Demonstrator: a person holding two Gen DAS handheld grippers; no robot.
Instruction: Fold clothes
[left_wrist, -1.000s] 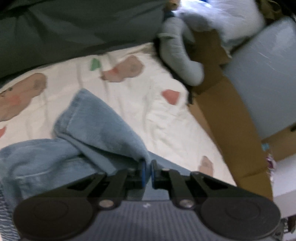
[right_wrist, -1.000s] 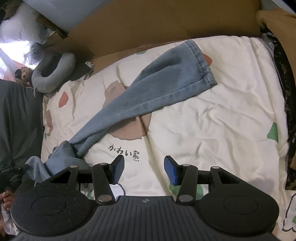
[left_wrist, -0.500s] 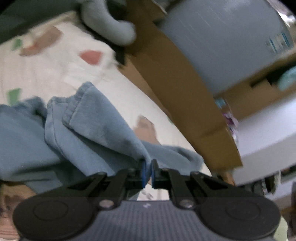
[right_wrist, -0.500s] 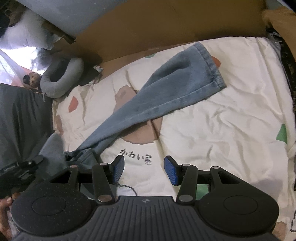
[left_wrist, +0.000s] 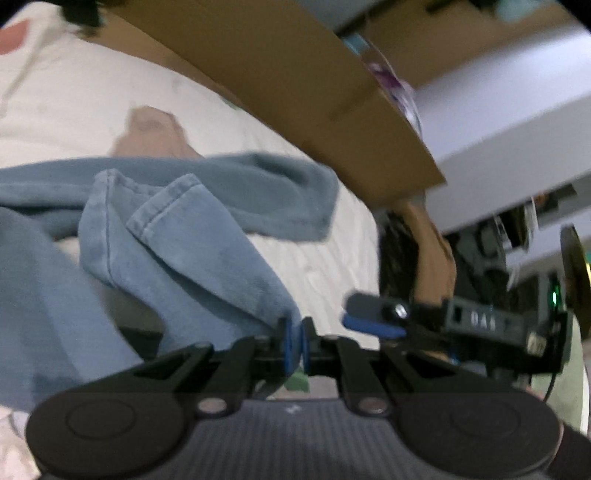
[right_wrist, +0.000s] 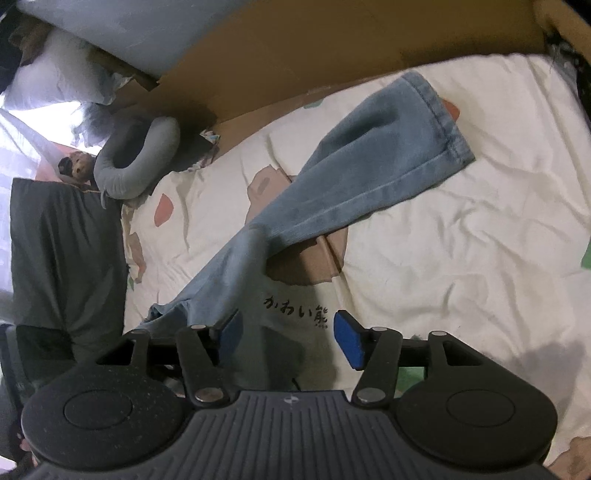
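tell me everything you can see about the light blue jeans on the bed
The light blue denim jeans look soft and faded, with stitched seams and a hemmed leg cuff. One leg lies stretched diagonally across the cream patterned bed cover, its cuff flat near the brown cardboard sheet. The other end is bunched and lifted, pinched in the shut left hand-held gripper. The right hand-held gripper, whose jaws have just been opening, holds none of the fabric.

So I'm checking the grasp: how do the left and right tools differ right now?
The left tool is shut on the jeans; the right tool is open, its jaws having just widened, gripping nothing. The left carries denim; the right hangs over the bedsheet. Both have blue pads.
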